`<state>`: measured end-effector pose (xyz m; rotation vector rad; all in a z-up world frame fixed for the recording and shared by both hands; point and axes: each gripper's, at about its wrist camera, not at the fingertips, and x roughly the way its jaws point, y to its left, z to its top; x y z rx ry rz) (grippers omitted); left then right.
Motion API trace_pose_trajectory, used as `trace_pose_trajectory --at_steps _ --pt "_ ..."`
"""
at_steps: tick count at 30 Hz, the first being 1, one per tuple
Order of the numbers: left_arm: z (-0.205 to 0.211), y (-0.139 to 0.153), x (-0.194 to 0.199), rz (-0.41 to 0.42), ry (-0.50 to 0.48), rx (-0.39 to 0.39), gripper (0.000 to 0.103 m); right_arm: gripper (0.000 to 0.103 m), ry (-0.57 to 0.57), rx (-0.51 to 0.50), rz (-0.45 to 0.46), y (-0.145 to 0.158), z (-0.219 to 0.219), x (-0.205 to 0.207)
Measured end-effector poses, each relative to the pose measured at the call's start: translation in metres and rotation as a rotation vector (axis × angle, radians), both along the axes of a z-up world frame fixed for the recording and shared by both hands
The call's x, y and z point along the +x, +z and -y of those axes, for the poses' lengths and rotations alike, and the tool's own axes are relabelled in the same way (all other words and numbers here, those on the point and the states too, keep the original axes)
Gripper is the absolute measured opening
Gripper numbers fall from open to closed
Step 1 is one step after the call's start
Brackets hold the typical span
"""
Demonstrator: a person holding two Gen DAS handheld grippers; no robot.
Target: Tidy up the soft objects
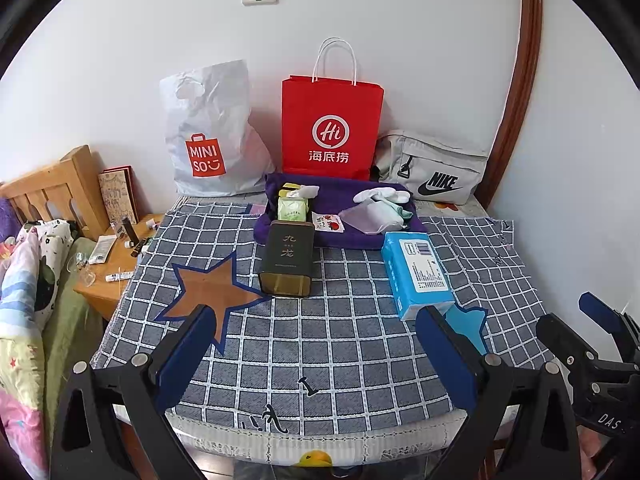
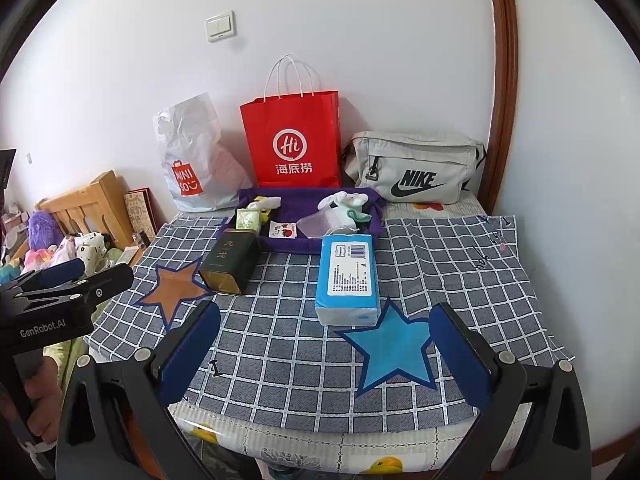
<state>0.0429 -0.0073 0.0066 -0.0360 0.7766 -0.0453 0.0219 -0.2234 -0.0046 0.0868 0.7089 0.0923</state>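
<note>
Right claw (image 2: 324, 354) gaping, empty | blue tissue pack (image 2: 347, 280) straight ahead, long axis pointing away | left claw (image 1: 316, 356) gaping, farther off

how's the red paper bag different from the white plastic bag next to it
The red paper bag stands upright and crisp with white cord handles; the white plastic bag is crumpled and slumped, with no cord handles. The red one carries a white round logo, the white one a red-orange logo. Both lean against the wall behind the purple tray.
</note>
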Motion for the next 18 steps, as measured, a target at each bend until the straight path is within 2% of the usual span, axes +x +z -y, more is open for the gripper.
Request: trace_pose_trajectory --at_steps 18 --pt "0.0032 -0.0006 -0.0039 0.0 0.001 -0.001 0.101 0.103 0.001 0.003 0.002 0.0004 -0.0003 -0.0017"
